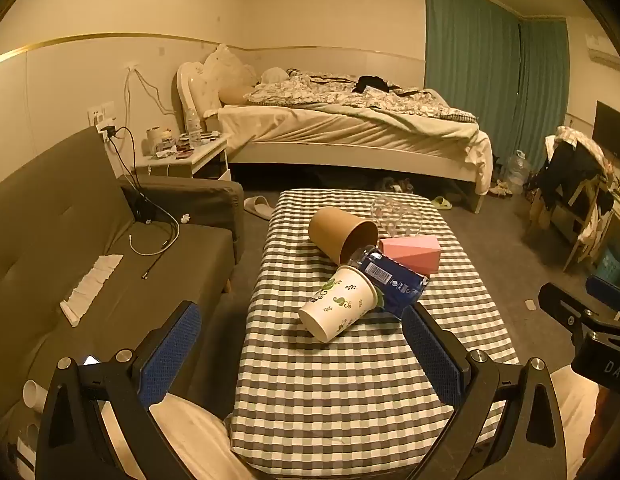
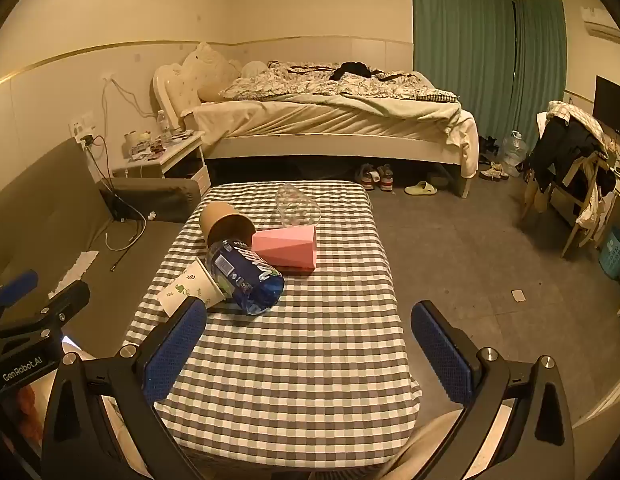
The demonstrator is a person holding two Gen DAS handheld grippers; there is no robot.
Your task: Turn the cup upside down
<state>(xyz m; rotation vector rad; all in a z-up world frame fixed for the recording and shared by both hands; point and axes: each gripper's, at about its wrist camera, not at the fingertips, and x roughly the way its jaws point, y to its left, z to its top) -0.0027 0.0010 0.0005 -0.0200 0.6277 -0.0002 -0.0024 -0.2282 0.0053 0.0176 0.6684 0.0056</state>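
Several cups lie on their sides on the checkered table (image 1: 349, 380) (image 2: 310, 360). A white paper cup with green print (image 1: 337, 308) (image 2: 190, 290) lies nearest. A blue-labelled bottle (image 1: 393, 284) (image 2: 246, 278) rests against it. A brown paper cup (image 1: 341, 236) (image 2: 226, 226), a pink faceted cup (image 1: 409, 254) (image 2: 288, 248) and a clear glass (image 1: 395, 214) (image 2: 296, 206) lie further back. My left gripper (image 1: 302, 344) is open and empty, short of the white cup. My right gripper (image 2: 310, 340) is open and empty over the table's near half.
A grey sofa (image 1: 70, 240) with cables and paper stands left of the table. A bed (image 1: 349, 128) and nightstand (image 1: 182, 156) are behind. A chair with clothes (image 1: 577, 184) stands at the right. Slippers and shoes (image 2: 419, 188) lie on the floor.
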